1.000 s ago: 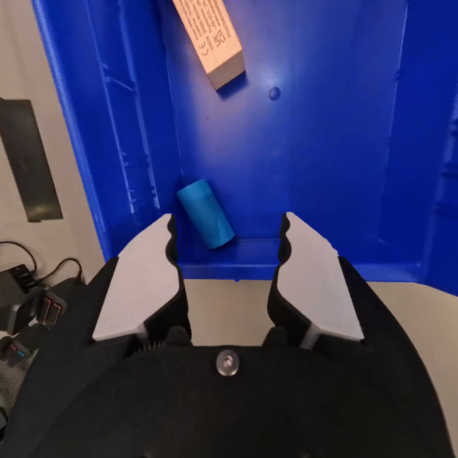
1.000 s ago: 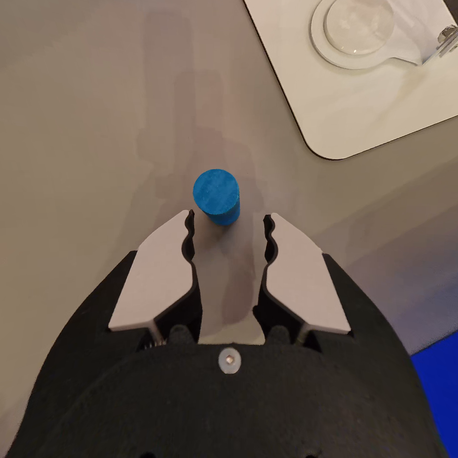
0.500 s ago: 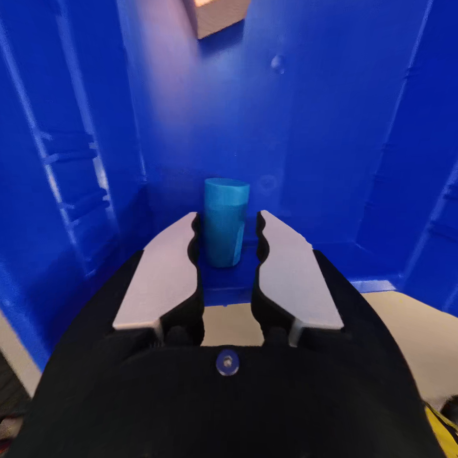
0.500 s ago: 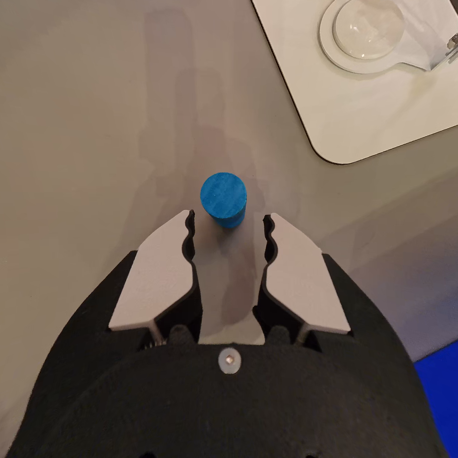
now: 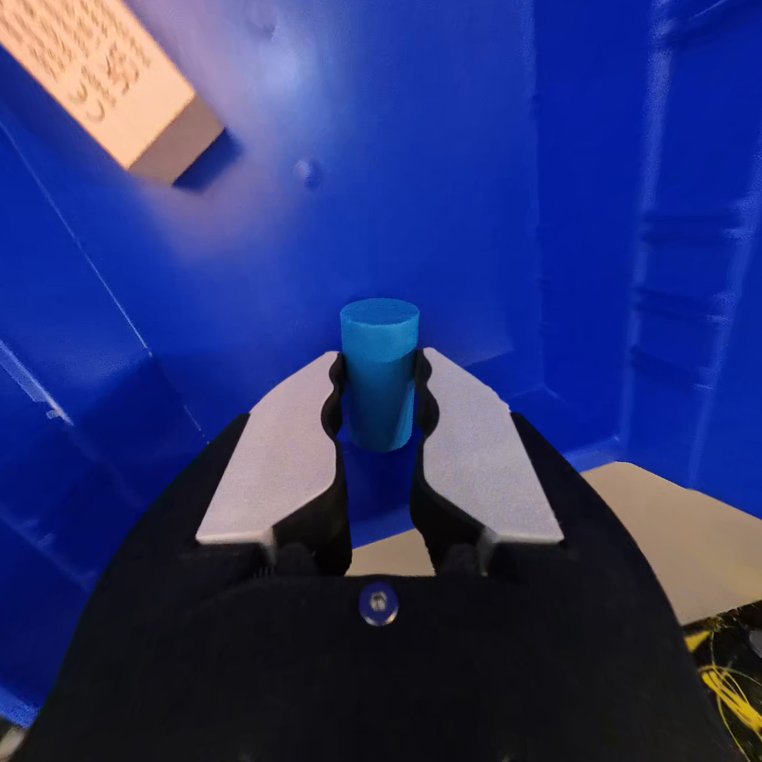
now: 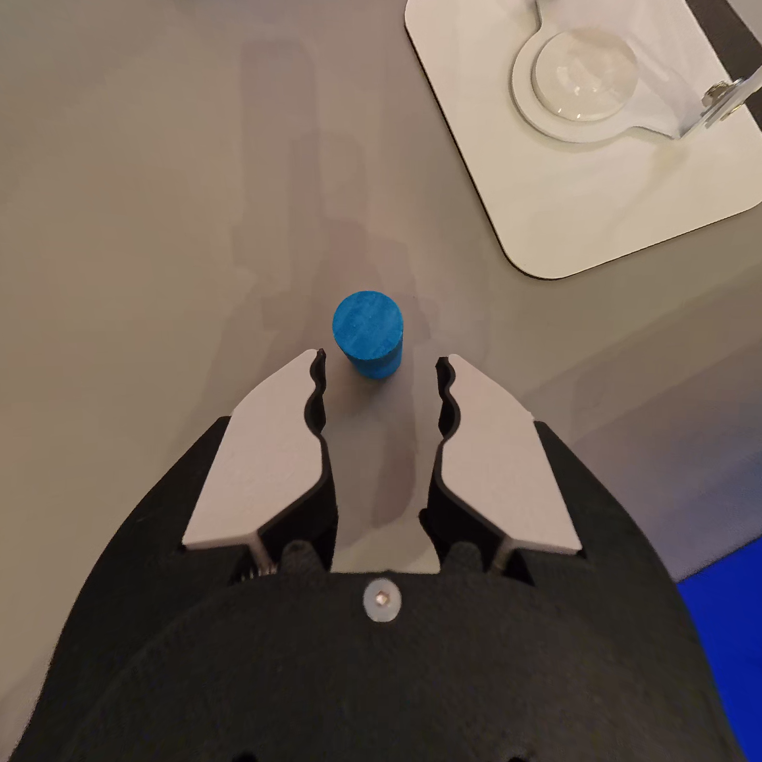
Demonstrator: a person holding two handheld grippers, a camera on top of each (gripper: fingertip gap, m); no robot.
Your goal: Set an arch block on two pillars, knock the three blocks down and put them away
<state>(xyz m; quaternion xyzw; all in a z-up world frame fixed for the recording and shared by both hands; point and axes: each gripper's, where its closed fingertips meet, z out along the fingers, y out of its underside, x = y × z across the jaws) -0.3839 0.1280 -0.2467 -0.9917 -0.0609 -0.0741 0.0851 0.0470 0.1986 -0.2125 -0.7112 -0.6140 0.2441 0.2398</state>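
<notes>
In the left wrist view my left gripper [image 5: 379, 363] is shut on a light blue cylinder block [image 5: 379, 371], held inside the blue bin [image 5: 453, 185]. A natural wood block [image 5: 95, 78] lies on the bin's floor at the upper left. In the right wrist view a second blue cylinder block [image 6: 368, 333] stands upright on the grey table [image 6: 144, 206]. My right gripper [image 6: 381, 361] is open above the table, its fingertips just short of that cylinder, one on each side.
A white board [image 6: 598, 185] with a clear round lens piece [image 6: 583, 84] lies on the table at the upper right. A corner of the blue bin [image 6: 725, 610] shows at the lower right. Yellow wires [image 5: 730, 701] lie beyond the table edge. Across from one pair of fingers to the other is roughly 45 cm.
My left gripper went into the bin, closed on the lying light blue cylinder and lifted it. My right gripper drifted slightly over the standing cylinder and stayed open.
</notes>
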